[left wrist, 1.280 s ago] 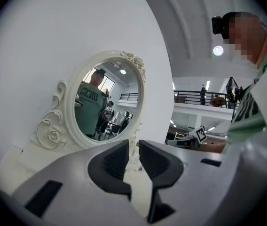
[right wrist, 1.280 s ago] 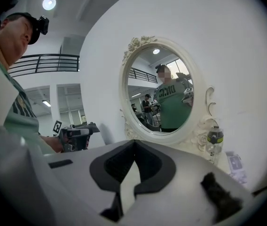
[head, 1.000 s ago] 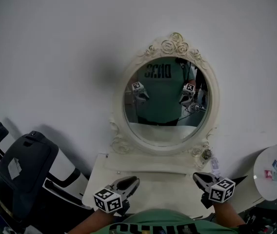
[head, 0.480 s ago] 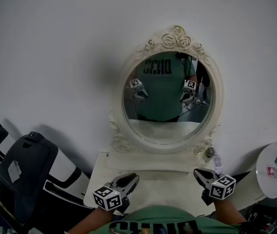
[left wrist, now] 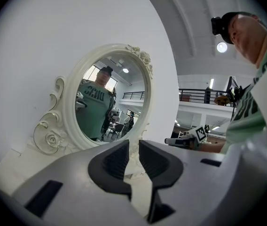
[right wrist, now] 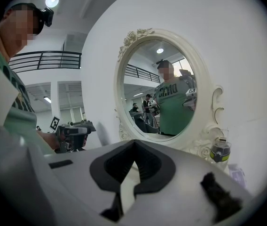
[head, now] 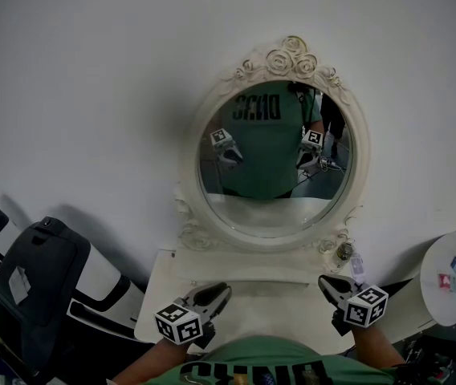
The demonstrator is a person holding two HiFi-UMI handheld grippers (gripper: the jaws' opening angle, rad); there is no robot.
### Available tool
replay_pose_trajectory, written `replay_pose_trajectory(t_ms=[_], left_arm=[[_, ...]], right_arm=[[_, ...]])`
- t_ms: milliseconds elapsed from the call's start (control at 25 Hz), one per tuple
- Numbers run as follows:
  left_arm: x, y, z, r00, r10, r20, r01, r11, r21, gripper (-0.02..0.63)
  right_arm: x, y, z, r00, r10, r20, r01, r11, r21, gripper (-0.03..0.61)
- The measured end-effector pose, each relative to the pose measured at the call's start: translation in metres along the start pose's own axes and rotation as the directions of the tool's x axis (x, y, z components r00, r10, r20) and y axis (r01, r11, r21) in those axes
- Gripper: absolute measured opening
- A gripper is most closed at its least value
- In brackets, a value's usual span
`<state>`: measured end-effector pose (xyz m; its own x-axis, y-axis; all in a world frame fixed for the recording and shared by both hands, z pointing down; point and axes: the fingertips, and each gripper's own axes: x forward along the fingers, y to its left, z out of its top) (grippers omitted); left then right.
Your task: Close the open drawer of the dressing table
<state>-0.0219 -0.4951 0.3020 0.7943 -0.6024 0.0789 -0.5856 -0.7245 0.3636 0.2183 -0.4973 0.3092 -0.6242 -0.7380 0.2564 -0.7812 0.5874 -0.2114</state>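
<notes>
The white dressing table (head: 252, 299) stands against the wall, with an oval mirror (head: 272, 159) in a carved frame. Its drawer shows in no view; the person's green shirt covers the table's front edge. My left gripper (head: 220, 289) hovers over the left of the tabletop. Its jaws stand a narrow gap apart with nothing between them (left wrist: 133, 149). My right gripper (head: 324, 281) hovers over the right side. Its fingertips meet, empty (right wrist: 134, 145). Both point toward the mirror, which reflects them.
A small jar with a green band (head: 343, 253) (right wrist: 219, 150) stands at the mirror's right foot, a clear packet beside it. A black chair (head: 39, 283) stands to the table's left. A round white table (head: 453, 283) stands to its right.
Both grippers have crept slightly toward the mirror over the tabletop. The head camera has shifted, so the mirror's top sits higher in the view. Neither gripper's jaws have changed.
</notes>
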Motion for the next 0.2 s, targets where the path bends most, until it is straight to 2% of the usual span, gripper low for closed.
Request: replay_pose_trajectory(t_ms=[200], left_arm=[[0.0065, 0.0026, -0.0022, 1.000, -0.008, -0.003, 0.008, 1.000, -0.019, 0.071]], right_arm=[[0.0033, -0.0035, -0.0002, 1.000, 0.002, -0.009, -0.002, 1.000, -0.014, 0.011]])
